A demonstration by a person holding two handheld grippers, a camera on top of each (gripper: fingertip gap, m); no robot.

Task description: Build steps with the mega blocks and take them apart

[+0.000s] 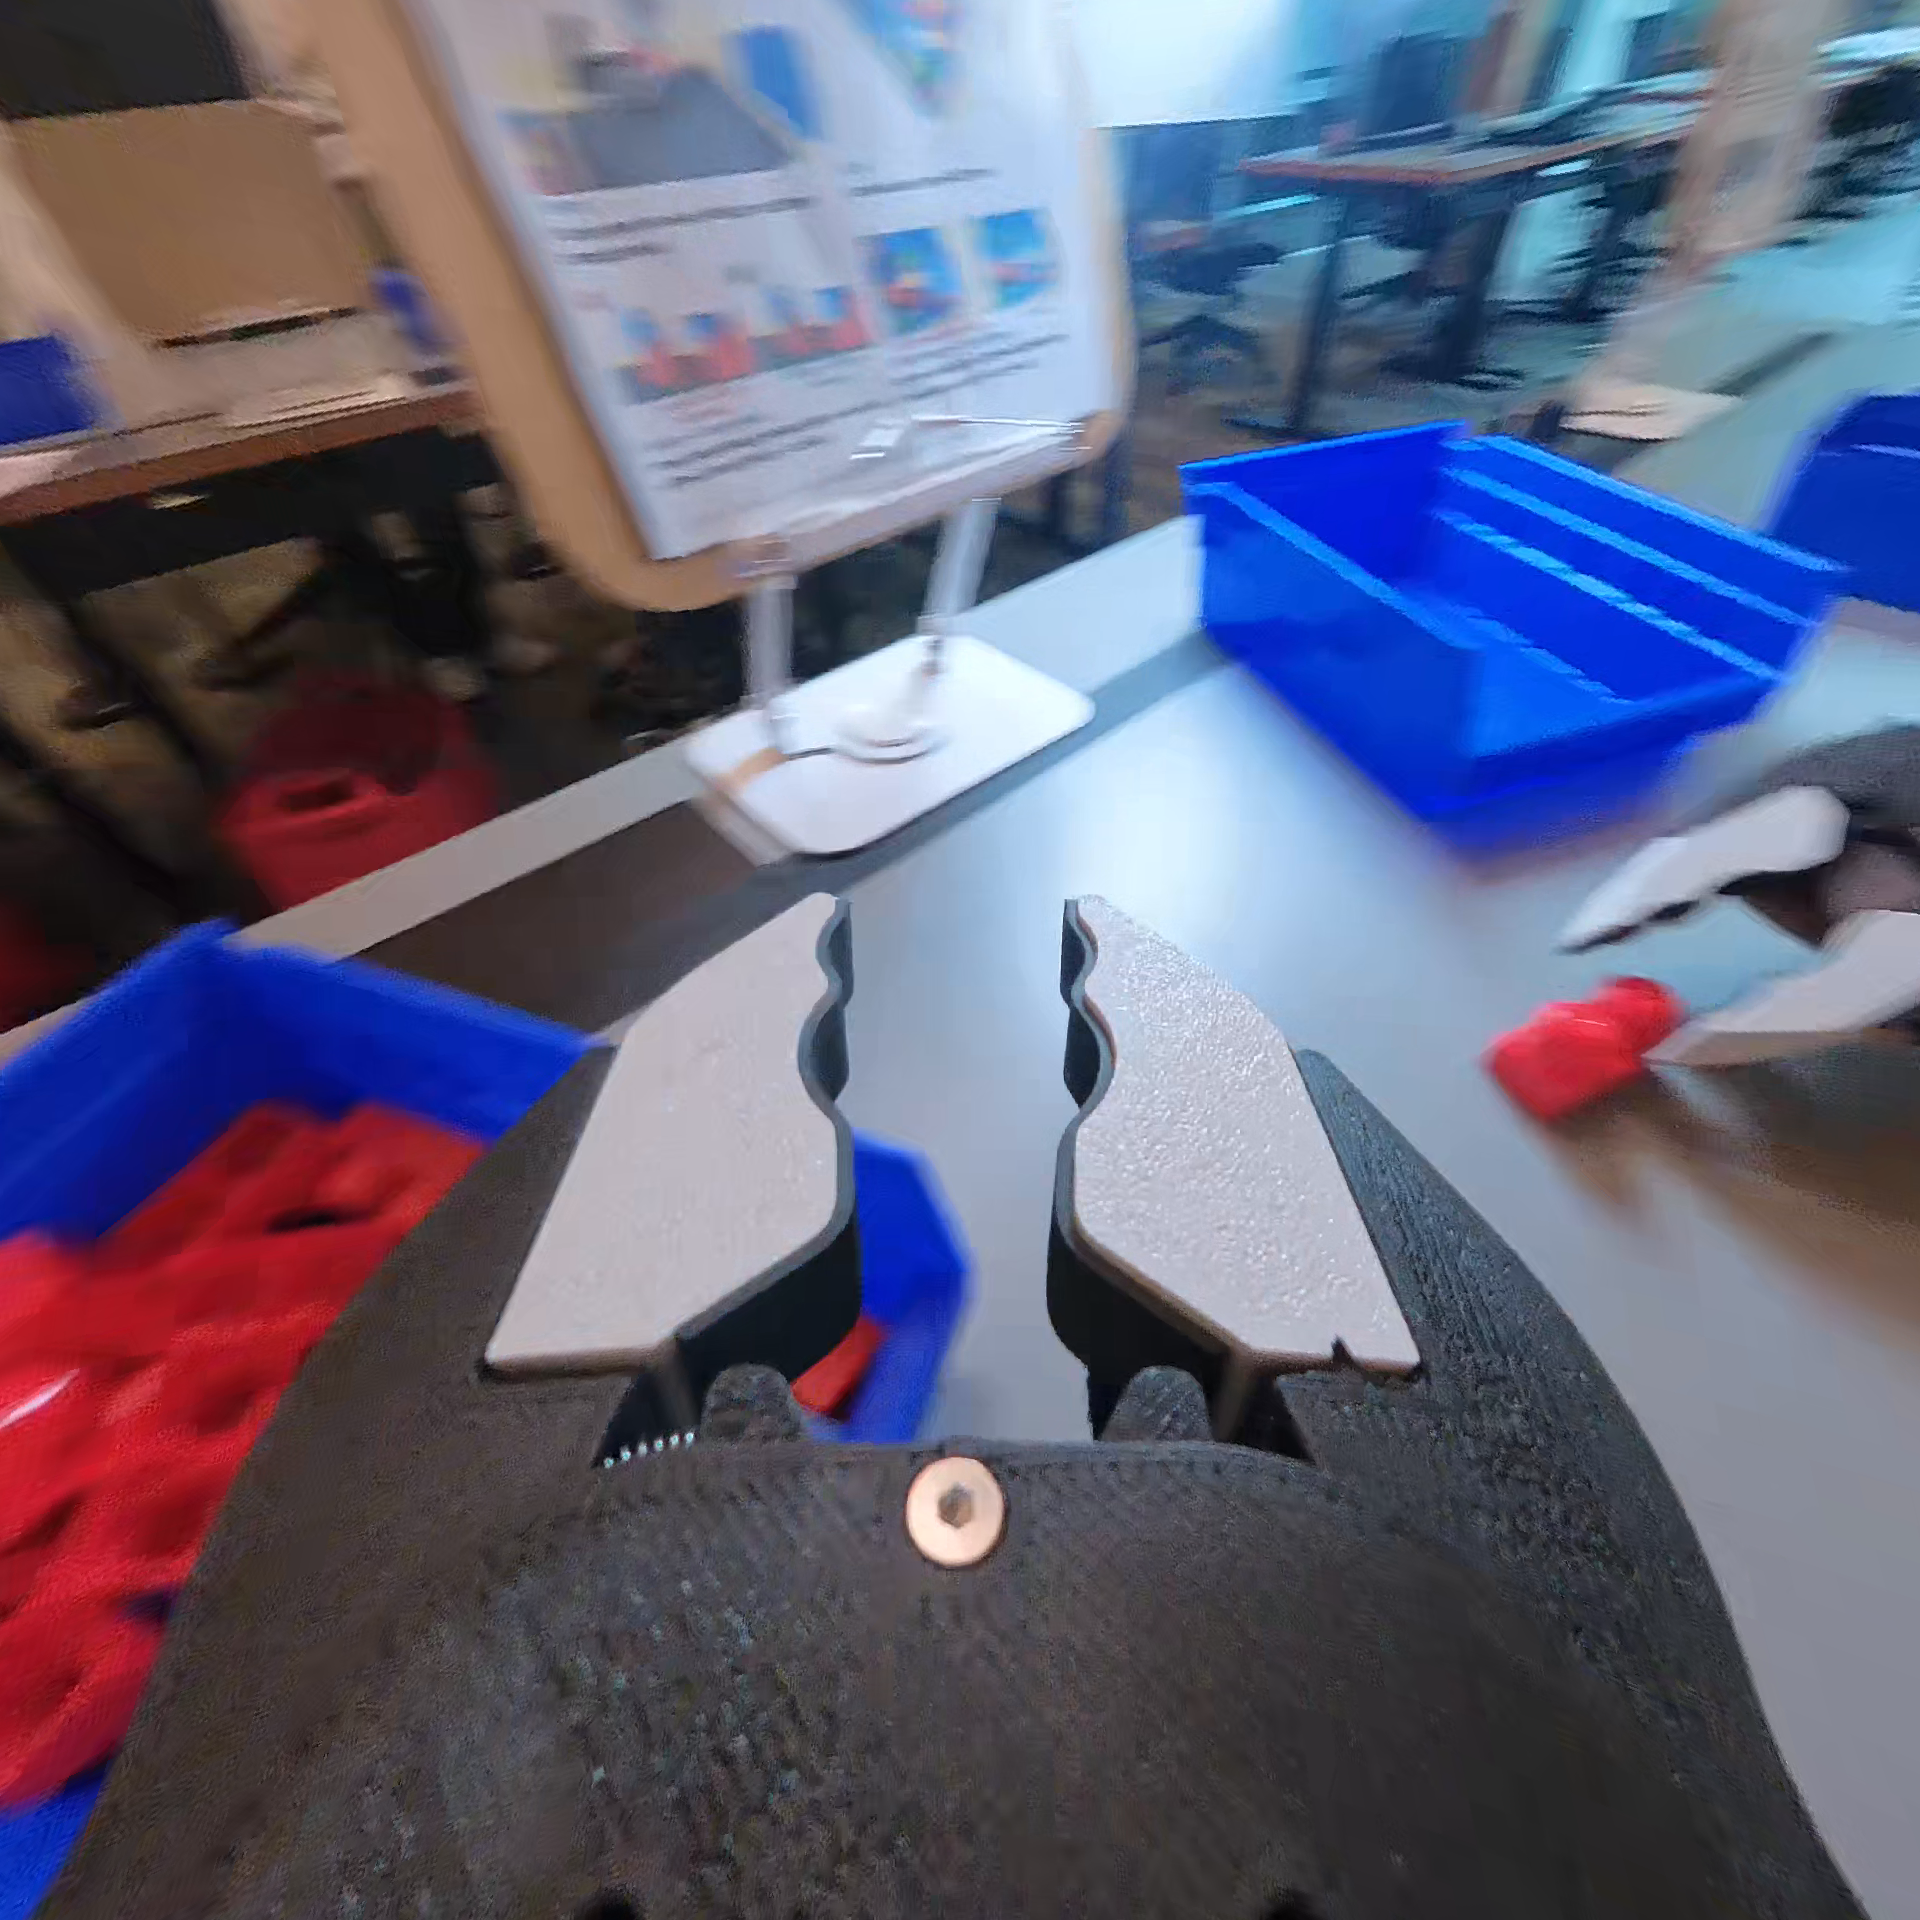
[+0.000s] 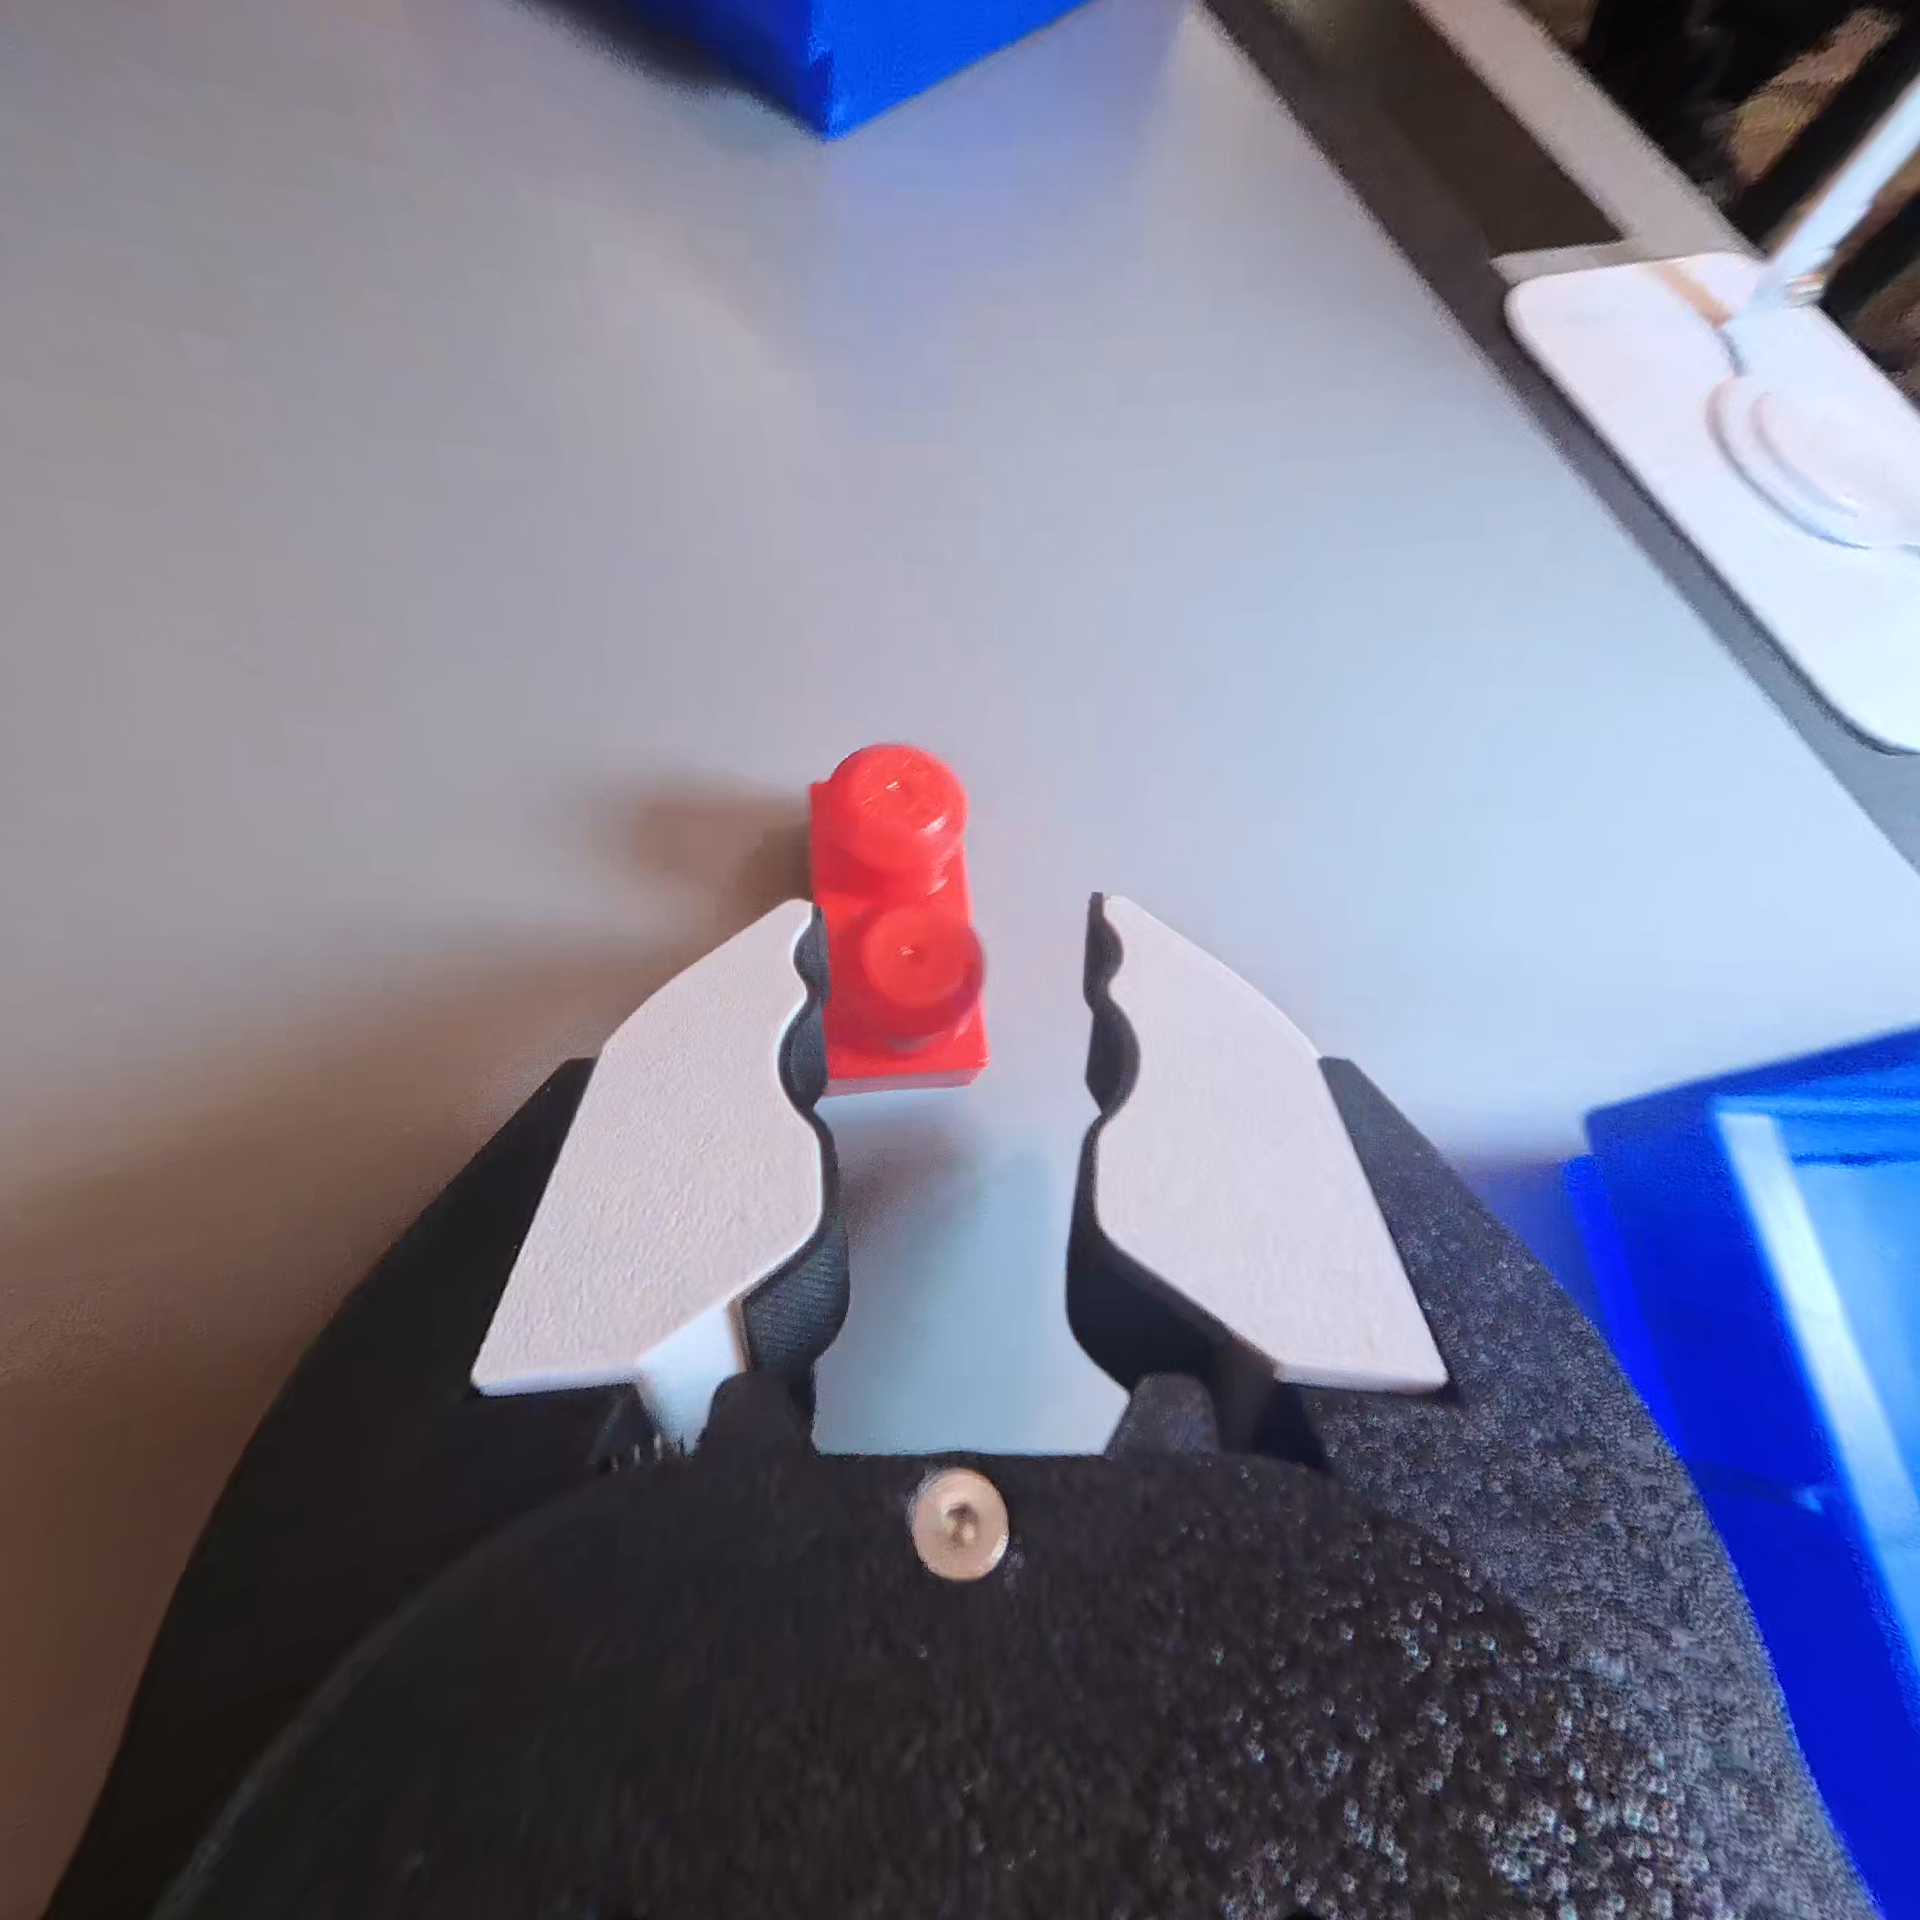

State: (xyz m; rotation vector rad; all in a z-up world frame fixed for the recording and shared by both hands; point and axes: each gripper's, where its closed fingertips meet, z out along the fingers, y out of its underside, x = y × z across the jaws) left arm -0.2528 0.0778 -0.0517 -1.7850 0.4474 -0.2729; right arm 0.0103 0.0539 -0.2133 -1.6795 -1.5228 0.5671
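Note:
A red two-stud mega block (image 2: 899, 935) stands on the grey table (image 2: 520, 468) between my right gripper's fingers. My right gripper (image 2: 951, 914) is open: the left pad is against the block's side, the right pad stands clear of it with a gap. In the left wrist view the same block (image 1: 1579, 1039) lies at the tips of the right gripper (image 1: 1683, 987), far right. My left gripper (image 1: 951, 914) is open and empty above the table. A blue bin (image 1: 156, 1060) full of red blocks (image 1: 156, 1351) sits at its lower left.
A blue bin (image 1: 1507, 623) stands at the back right of the table, with another blue bin (image 1: 1860, 488) beyond it. A white stand base (image 1: 894, 748) holds an instruction sheet (image 1: 810, 260) at the table's far edge. A blue bin (image 2: 1766, 1403) lies at the right gripper's right. About 30 cm separates my left fingertips from my right.

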